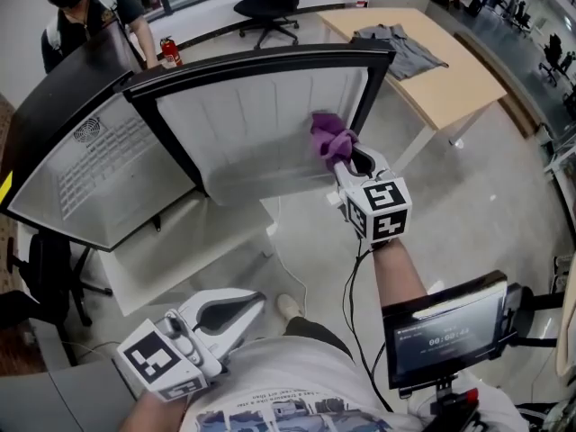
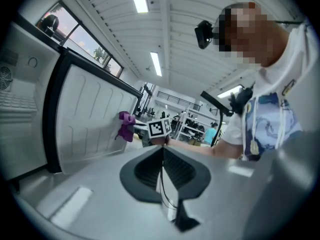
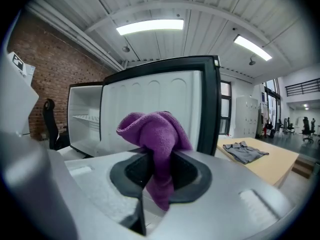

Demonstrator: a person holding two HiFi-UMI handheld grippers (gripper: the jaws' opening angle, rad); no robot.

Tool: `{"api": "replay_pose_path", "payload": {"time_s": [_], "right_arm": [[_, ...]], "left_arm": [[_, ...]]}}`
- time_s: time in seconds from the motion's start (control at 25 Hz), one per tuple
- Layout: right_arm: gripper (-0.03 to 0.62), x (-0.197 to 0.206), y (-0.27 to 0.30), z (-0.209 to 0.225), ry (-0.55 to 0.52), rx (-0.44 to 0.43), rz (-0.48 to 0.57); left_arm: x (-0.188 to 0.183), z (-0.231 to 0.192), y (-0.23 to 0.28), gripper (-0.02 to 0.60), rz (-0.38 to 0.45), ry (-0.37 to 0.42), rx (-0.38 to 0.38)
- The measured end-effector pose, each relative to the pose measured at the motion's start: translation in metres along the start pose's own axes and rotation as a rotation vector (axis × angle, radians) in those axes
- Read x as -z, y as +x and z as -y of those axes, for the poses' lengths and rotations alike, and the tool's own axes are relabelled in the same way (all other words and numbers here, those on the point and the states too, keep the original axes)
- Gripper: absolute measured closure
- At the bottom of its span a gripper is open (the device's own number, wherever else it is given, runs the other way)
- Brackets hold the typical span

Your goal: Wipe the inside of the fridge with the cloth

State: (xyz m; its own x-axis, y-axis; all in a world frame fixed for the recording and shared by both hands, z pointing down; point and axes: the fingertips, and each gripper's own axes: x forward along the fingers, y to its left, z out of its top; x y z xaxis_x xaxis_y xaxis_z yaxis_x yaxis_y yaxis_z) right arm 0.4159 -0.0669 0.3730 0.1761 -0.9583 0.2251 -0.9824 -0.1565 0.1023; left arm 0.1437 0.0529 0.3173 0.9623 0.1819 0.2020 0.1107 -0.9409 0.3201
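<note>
Right tongs [image 1: 340, 154]: just past 12 o'clock of centre in my head view, clamped on the purple cloth [image 1: 329, 135]. The cloth bunches above the tips and a tail hangs down between them.
Cloth position: up against the white inner panel of the fridge door [image 1: 252, 115], toward its 3 o'clock edge.
Fridge [image 1: 85, 174]: standing open at 9 o'clock.
Left tongs [image 1: 245, 308]: at 7 o'clock, close to my torso, closed tight with nothing in them.
Wooden surface [image 1: 468, 79]: at 1 o'clock, with a grey garment [image 1: 405, 48] lying on it.
Person [image 1: 85, 12]: I see one at 11 o'clock, behind the fridge.
</note>
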Motion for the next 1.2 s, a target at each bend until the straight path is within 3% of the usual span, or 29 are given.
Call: {"api": "replay_pose_path", "payload": {"time_s": [0.36,0.72,0.96,1.2], "right_arm": [[0.520,-0.012,0.030,-0.114,-0.022,-0.252,0.022],[0.520,-0.009,0.074,-0.196,-0.075,-0.419,0.012],[0.520,0.001,0.092,-0.208,-0.088,-0.445,0.000],[0.520,0.012,0.091,-0.176,-0.095,-0.385,-0.022]], "left_arm": [[0.003,0.000,-0.022,0.574,0.010,-0.013,-0.085],[0.004,-0.010,-0.056,0.574,0.035,-0.031,-0.232],[0.005,-0.018,-0.064,0.574,0.041,-0.042,-0.289],[0.006,-0.021,-0.050,0.574,0.038,-0.046,-0.260]]}}
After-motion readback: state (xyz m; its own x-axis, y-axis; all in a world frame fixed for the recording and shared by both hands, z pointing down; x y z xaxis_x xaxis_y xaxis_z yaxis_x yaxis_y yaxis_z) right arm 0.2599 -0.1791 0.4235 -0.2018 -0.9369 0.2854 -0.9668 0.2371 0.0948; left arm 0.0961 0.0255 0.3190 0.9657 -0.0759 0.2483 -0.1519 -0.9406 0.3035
